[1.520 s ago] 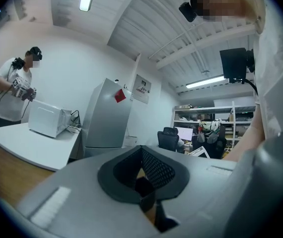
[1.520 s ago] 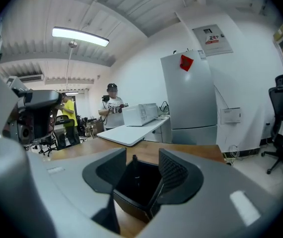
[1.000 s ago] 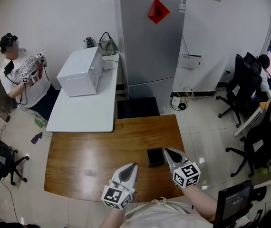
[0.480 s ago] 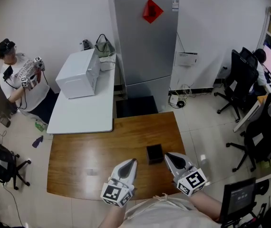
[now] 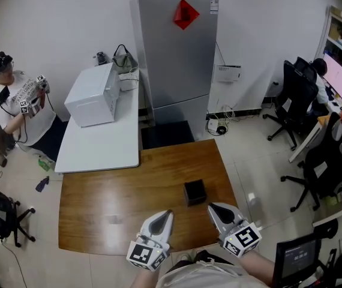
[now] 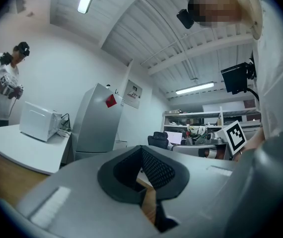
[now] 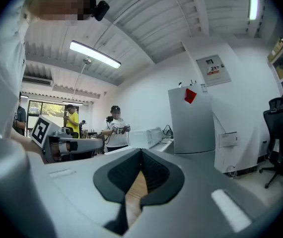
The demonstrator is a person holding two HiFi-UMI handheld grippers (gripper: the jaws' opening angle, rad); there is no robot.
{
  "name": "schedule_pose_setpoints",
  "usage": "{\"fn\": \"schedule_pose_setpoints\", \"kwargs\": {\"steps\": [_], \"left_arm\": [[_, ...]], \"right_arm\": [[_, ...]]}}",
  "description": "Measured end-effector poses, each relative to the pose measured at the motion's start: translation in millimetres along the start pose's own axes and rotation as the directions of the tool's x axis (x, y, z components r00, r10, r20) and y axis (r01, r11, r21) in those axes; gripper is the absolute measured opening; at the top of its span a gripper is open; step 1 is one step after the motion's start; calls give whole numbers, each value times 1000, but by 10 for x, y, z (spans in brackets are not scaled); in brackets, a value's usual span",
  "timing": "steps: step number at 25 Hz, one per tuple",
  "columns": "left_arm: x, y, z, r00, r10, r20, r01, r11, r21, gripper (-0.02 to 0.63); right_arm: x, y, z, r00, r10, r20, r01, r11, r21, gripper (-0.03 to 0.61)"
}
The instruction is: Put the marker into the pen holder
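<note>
The black square pen holder [image 5: 195, 192] stands on the brown wooden table [image 5: 117, 197], right of the middle. No marker shows in any view. My left gripper [image 5: 166, 213] is at the table's near edge, left of and nearer than the holder, with its jaws shut and nothing in them. My right gripper [image 5: 212, 207] is just right of and nearer than the holder, apart from it, also shut and empty. In the left gripper view the left gripper [image 6: 142, 150] has its pads together. The right gripper view shows the right gripper [image 7: 141, 152] the same way.
A white table [image 5: 102, 143] with a microwave [image 5: 90, 95] adjoins the far left of the wooden one. A grey fridge [image 5: 174, 53] stands behind. A person [image 5: 18, 101] is at the far left. Office chairs [image 5: 294, 95] stand at the right.
The right gripper has drawn back from beside the pen holder toward the near edge. The left gripper has hardly moved. The head view has shifted a little.
</note>
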State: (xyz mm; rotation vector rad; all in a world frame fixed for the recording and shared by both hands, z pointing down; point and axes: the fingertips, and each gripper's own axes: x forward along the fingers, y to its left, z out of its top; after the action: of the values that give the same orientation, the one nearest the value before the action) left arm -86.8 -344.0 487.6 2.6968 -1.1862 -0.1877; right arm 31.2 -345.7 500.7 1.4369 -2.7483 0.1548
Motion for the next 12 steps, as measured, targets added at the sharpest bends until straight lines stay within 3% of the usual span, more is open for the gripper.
{"fn": "schedule_pose_setpoints", "kwargs": {"steps": [12], "left_arm": [[-505, -389, -202, 998, 67, -2, -67, 997, 26, 16]], "right_arm": [[-598, 332, -157, 1000, 27, 5, -27, 999, 23, 2]]}}
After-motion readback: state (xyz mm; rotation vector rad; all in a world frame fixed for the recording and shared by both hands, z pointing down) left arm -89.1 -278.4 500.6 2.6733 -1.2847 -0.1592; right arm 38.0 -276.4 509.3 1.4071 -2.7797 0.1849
